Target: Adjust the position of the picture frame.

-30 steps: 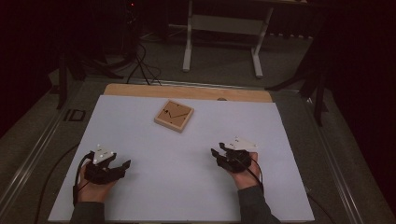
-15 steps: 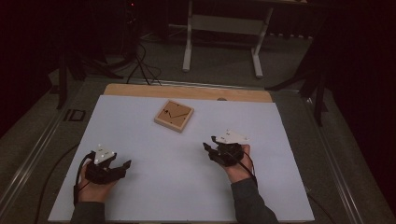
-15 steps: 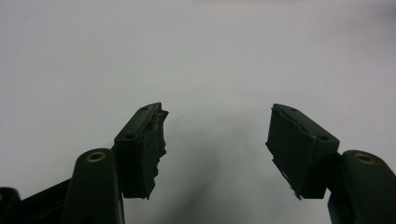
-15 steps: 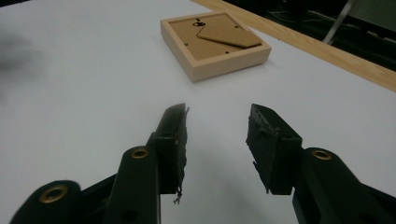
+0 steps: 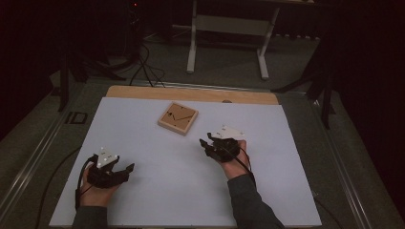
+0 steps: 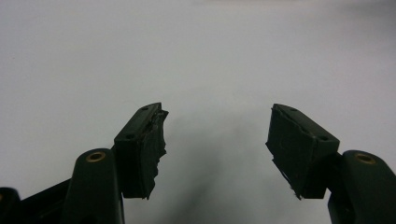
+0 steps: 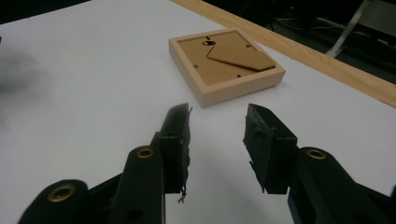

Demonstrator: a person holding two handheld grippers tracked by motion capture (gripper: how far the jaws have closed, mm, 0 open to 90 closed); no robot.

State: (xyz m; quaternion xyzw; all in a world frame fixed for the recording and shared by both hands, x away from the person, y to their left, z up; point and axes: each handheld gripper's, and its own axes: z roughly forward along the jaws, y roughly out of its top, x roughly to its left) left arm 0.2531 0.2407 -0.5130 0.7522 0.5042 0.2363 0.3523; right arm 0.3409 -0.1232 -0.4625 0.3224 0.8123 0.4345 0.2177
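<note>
Right gripper view: right tool (image 7: 217, 140) closing in on wooden picture frame (image 7: 226, 65), jaws apart, nothing between them.

Frame just ahead of the jaw tips, lying back-up on the white bench (image 7: 84, 74); not yet touched. Jaws have just been narrowing, gap empty. Best approach, by judgement: line up square to the nearest frame edge, keep the gap wider than the rim, lower until the pads (image 7: 180, 140) straddle the wood, then clamp on the raised rim rather than the thin backing. Pale, smooth, square-cornered softwood; brown fibreboard back with a flat hinged stand and small metal turn-clips, likely slippery. Pads black, rubbery, ragged at the edges. High view: left tool (image 5: 117, 172) well apart from the frame, parked low over bare bench, jaws wide and empty.
</note>
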